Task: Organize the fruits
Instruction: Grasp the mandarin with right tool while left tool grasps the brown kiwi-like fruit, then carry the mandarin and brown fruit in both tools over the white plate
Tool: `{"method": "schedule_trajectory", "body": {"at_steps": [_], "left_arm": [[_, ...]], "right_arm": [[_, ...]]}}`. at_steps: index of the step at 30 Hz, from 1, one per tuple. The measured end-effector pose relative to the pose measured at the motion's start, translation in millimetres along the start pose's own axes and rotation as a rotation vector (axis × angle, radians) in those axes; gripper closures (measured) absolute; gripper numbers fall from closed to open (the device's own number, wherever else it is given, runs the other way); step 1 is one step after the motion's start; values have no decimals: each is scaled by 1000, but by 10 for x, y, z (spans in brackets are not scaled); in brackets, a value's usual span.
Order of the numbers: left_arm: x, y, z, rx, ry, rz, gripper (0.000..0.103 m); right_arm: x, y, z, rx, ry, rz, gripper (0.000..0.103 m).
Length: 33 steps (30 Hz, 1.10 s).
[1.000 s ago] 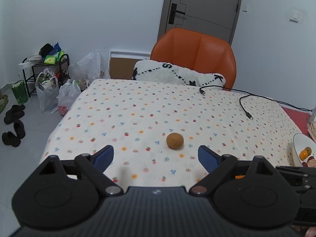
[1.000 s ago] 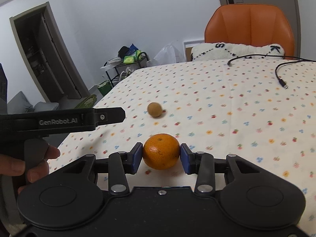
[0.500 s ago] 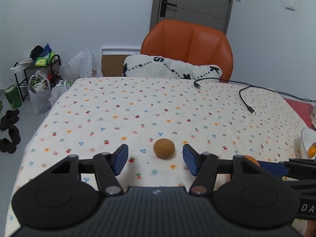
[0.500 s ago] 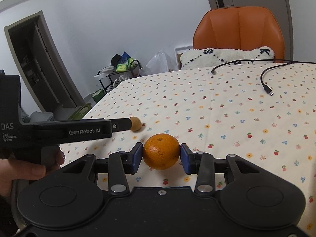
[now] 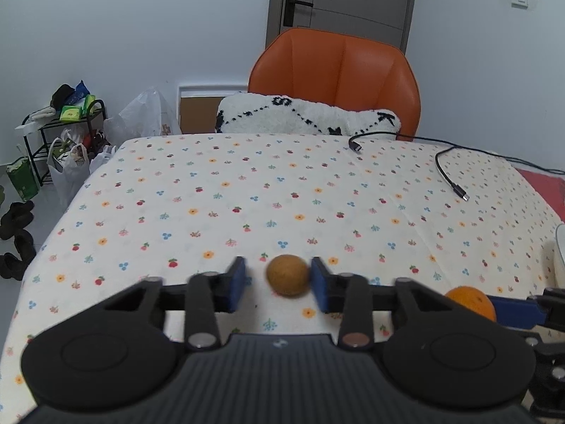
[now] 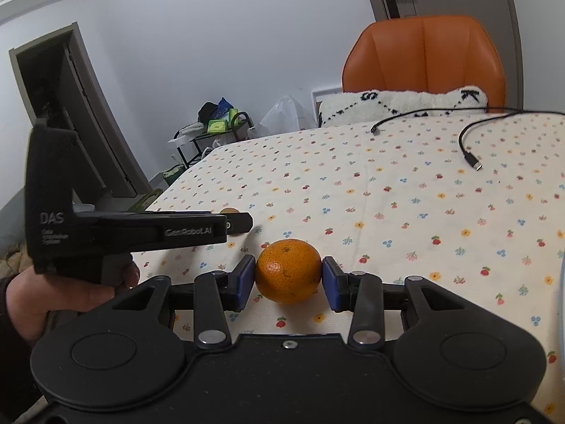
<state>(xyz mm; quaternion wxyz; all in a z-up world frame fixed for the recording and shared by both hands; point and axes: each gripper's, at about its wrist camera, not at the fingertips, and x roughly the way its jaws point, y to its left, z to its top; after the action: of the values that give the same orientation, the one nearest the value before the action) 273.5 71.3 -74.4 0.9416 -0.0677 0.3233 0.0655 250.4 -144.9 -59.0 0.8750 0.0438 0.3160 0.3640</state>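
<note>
A small round brown fruit [image 5: 287,280] lies on the flowered tablecloth [image 5: 282,190], between the blue pads of my left gripper [image 5: 279,284]. The right pad touches it; a small gap shows at the left pad, and the jaws are closing. In the right wrist view the fruit [image 6: 229,211] is mostly hidden behind the left gripper [image 6: 243,221]. My right gripper [image 6: 287,279] is shut on an orange [image 6: 288,270], held low over the cloth. The orange [image 5: 471,300] also shows at the lower right of the left wrist view.
A white bowl's rim [image 5: 559,243] shows at the table's right edge. Two black cables [image 5: 448,173] lie on the far right of the cloth. An orange chair [image 5: 339,77] with a white cushion [image 5: 307,120] stands behind the table. Bags and a rack [image 5: 67,141] stand left.
My left gripper has moved forward around the brown fruit and its jaws have narrowed from wide open to nearly touching it. The right gripper holds the orange as before.
</note>
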Motion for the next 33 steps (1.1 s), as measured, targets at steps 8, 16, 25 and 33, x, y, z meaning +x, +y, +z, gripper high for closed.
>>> {"method": "schedule_trajectory", "body": {"at_steps": [8, 16, 25, 33], "left_arm": [[-144, 16, -36, -22, -1, -9, 78], [-439, 23, -26, -31, -32, -3, 77], [-815, 46, -49, -44, -78, 11, 77], [-1118, 7, -121, -43, -115, 10, 77]], "right_arm": [[5, 4, 0, 7, -2, -5, 64], [-120, 37, 67, 10, -32, -28, 64], [-354, 132, 56, 5, -62, -27, 64], [-582, 220, 1, -2, -89, -28, 64]]}}
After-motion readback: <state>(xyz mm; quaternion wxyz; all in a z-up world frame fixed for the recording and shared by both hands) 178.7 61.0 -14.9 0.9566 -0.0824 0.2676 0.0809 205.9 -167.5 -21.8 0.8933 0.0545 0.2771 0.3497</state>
